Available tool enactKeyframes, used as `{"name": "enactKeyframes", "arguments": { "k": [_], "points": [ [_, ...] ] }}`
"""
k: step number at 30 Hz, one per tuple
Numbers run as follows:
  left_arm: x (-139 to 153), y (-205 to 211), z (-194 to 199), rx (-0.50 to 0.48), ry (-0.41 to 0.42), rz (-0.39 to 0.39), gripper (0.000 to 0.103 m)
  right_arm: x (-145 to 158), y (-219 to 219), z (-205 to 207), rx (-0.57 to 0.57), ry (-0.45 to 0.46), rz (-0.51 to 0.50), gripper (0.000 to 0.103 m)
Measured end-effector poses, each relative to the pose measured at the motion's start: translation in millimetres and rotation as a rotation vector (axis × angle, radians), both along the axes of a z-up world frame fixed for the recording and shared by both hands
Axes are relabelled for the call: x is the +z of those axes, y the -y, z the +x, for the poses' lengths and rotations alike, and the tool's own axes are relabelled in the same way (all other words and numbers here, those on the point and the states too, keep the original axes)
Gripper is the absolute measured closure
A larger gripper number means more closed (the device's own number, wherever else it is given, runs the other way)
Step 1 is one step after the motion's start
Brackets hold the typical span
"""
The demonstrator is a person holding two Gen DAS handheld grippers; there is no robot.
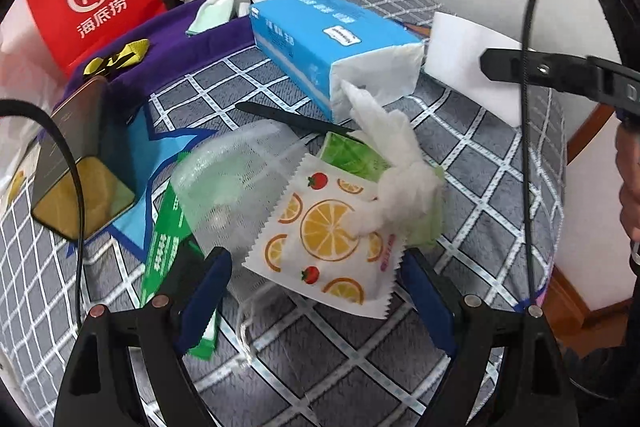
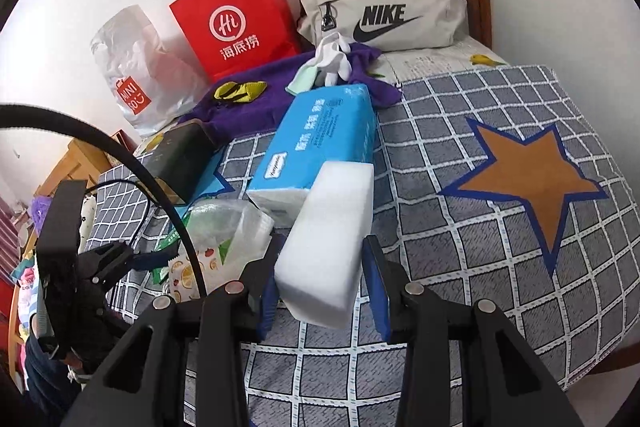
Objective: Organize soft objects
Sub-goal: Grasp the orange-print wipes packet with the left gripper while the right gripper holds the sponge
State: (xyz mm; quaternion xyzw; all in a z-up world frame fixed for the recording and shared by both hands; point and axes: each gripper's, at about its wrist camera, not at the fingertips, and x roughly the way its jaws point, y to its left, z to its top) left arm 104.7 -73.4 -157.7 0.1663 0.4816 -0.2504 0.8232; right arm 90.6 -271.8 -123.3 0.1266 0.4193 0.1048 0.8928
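- Two blue-padded fingers of the left gripper (image 1: 316,291) stand wide apart over the bed (image 1: 492,187), gripping nothing.
- Between and just beyond those fingers lies a fruit-printed packet (image 1: 320,247), its lower corner reaching toward the right finger.
- A crumpled white tissue (image 1: 400,171) rests on the packet's far edge, trailing from the blue tissue pack (image 1: 320,43) further ahead.
- Near the left finger sit a clear plastic bag (image 1: 236,179) and a green packet (image 1: 164,251).
- Seen from the right wrist, the right gripper (image 2: 322,291) has its fingers drawn narrow and clamped on a white sponge block (image 2: 328,243), which juts forward from between them.
- Just past the block's far end lies the blue tissue pack (image 2: 320,139); beyond it, a purple cloth (image 2: 256,103).
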Motion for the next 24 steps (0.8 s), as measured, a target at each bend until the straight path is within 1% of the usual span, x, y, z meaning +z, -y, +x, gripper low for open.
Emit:
{"name": "enactKeyframes", "arguments": {
  "k": [2,4,7,9,11,13,15,16,19,24],
  "points": [
    [0.6,2.5,2.1,-0.030,0.001,-0.004,0.017,-3.1,0.6,0.3,0.005,-0.011,0.005,0.065],
    [1.5,4.4,4.3,-0.043,-0.005,-0.002,0.017,-4.8,0.5,-0.3,0.006,-0.020,0.005,0.065],
    [6.2,6.3,6.3,-0.061,0.005,-0.019,0.017,-6.0,-0.4,-3.0,0.013,-0.018,0.010,0.065],
    [8.8,8.1,5.6,-0.075,0.007,-0.023,0.022,-7.9,-1.5,-3.9,0.014,-0.023,0.011,0.065],
    [10.1,7.8,5.2,-0.080,0.006,-0.025,0.032,-9.7,-1.5,-4.7,0.012,-0.028,0.015,0.065],
    [10.9,5.0,2.9,-0.081,0.006,-0.030,0.033,-10.6,-2.1,-5.2,0.012,-0.032,0.018,0.065],
    [11.3,0.2,1.7,-0.067,0.013,-0.038,0.042,-9.9,-2.5,-6.0,0.012,-0.029,0.016,0.065],
    [11.8,-3.7,1.2,-0.059,0.009,-0.056,0.047,-9.8,-2.7,-5.5,0.012,-0.028,0.016,0.065],
    [12.8,-14.8,-0.7,-0.040,-0.006,-0.107,0.049,-9.1,-3.6,-4.8,0.012,-0.026,0.012,0.065],
    [16.4,-26.0,-9.4,-0.026,0.019,-0.114,0.051,-7.6,-8.5,-4.2,0.022,-0.025,0.000,0.065]
  ]
}}
